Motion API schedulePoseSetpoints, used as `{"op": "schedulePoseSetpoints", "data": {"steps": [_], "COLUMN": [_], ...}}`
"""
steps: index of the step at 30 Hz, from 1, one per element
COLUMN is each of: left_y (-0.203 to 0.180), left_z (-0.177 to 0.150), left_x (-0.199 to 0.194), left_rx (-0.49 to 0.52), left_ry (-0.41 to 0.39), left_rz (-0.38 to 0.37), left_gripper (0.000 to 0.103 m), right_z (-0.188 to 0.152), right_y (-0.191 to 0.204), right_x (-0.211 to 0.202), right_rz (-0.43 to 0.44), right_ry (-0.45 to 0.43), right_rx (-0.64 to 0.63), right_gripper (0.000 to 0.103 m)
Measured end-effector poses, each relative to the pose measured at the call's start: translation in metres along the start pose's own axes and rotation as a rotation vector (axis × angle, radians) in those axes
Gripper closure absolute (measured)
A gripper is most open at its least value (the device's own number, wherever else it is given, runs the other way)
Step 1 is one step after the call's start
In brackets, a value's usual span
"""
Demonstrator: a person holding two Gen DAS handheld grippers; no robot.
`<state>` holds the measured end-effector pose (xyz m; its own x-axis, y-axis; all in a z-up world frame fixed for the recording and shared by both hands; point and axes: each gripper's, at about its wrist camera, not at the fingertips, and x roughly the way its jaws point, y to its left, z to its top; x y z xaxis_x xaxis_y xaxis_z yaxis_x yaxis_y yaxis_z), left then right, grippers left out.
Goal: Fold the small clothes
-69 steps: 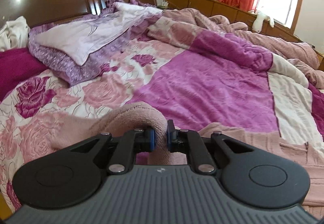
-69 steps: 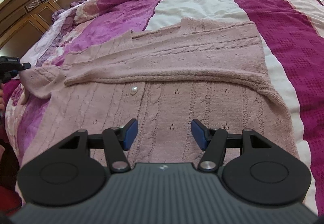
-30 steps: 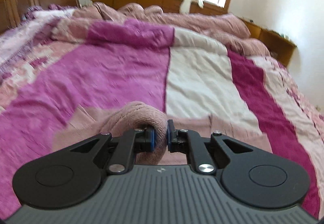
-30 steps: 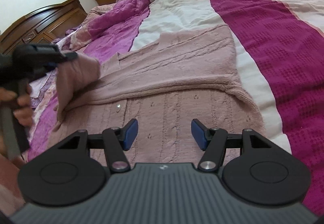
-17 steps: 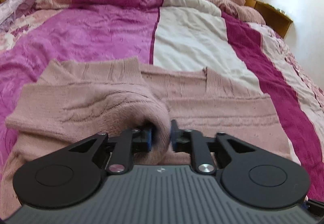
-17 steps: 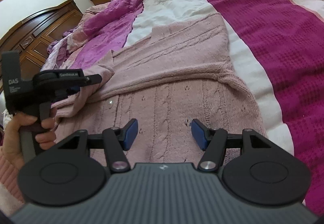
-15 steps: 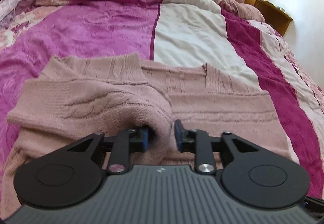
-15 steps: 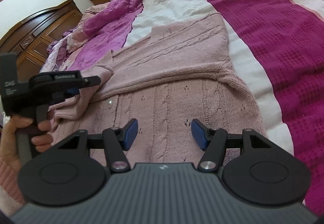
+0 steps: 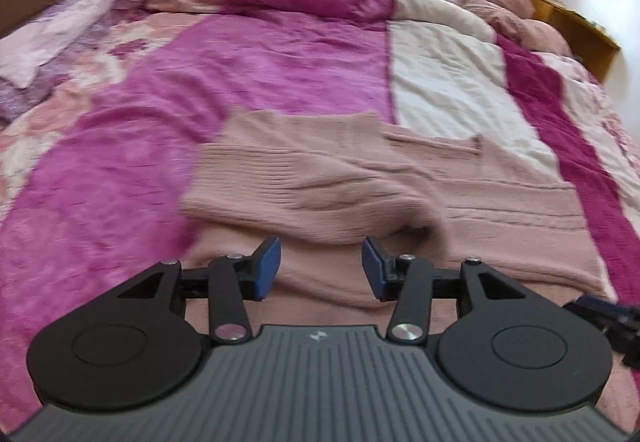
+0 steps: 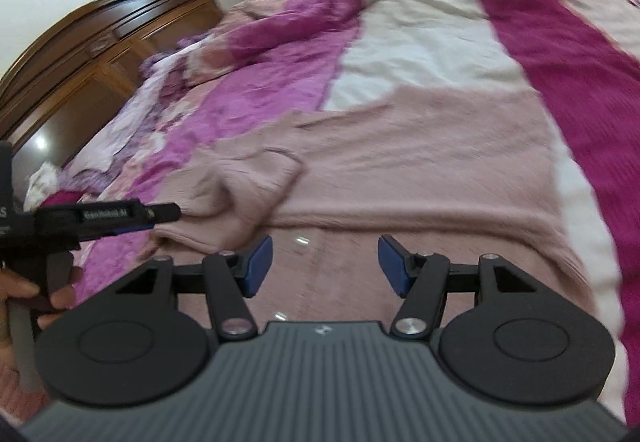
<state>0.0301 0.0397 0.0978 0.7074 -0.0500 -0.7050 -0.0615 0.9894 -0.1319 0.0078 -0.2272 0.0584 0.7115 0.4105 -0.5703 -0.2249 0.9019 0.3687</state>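
Released a moment ago, the sleeve (image 9: pixel 312 198) that the left gripper (image 9: pixel 320 269) carried pinched between its pads now lies folded across the chest of the pink cardigan (image 10: pixel 420 170). The left jaws are opening with nothing between them, just short of the sleeve's rounded fold. The right gripper (image 10: pixel 325 262) hovers low over the cardigan's front with its fingers about half apart and empty. The cardigan lies flat on the bedspread (image 9: pixel 280 54), over its purple, cream and magenta stripes. Both sleeves appear to be folded in — so what seems left is folding the body itself and smoothing it. Its long axis runs from the hem, nearest the person, to the neck, which points away toward the far side of the bed; the folded sleeves lie crosswise to it.
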Motion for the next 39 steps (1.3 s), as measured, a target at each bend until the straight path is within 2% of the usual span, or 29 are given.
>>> {"op": "schedulePoseSetpoints", "data": {"steps": [4,9,13,16,17,18,20,21,25,29,32,37,39], "left_y": [0.028,0.051,0.058,0.062,0.063,0.063,0.064,0.063,0.063,0.062,0.059,0.060,0.061], "left_z": [-0.005,-0.011,-0.012,-0.012,-0.012,-0.013,-0.013,-0.013,-0.013,-0.014,-0.017,-0.022,-0.022], "left_x": [0.000,0.005,0.013,0.018,0.019,0.021,0.023,0.023,0.024,0.026,0.032,0.042,0.041], "left_rx": [-0.053,-0.099,-0.118,-0.129,-0.129,-0.128,-0.124,-0.125,-0.116,-0.103,-0.087,-0.083,-0.078], "left_ry": [0.016,0.035,0.038,0.040,0.040,0.041,0.042,0.042,0.036,0.028,0.037,0.046,0.048], "left_rz": [0.052,0.076,0.090,0.087,0.087,0.088,0.090,0.089,0.084,0.073,0.090,0.105,0.110], "left_gripper": [0.050,0.050,0.050,0.050,0.050,0.050,0.050,0.050,0.050,0.050,0.050,0.050,0.050], "right_z": [0.019,0.040,0.048,0.050,0.050,0.051,0.054,0.057,0.078,0.089,0.080,0.054,0.051], "right_y": [0.019,0.024,0.021,0.024,0.026,0.028,0.032,0.034,0.051,0.062,0.054,0.031,0.029], "right_x": [0.029,0.073,0.109,0.124,0.127,0.130,0.132,0.131,0.109,0.090,0.101,0.134,0.133], "right_rz": [0.055,0.122,0.120,0.127,0.132,0.142,0.148,0.153,0.185,0.124,0.082,0.001,0.010], "right_ry": [0.033,0.097,0.177,0.205,0.210,0.216,0.217,0.210,0.113,0.029,0.065,0.184,0.179], "right_rx": [-0.019,0.061,0.136,0.141,0.137,0.132,0.125,0.113,-0.017,-0.198,-0.244,-0.204,-0.175], "right_gripper": [0.042,0.042,0.041,0.042,0.048,0.061,0.078,0.082,0.083,0.083,0.083,0.078,0.076]}}
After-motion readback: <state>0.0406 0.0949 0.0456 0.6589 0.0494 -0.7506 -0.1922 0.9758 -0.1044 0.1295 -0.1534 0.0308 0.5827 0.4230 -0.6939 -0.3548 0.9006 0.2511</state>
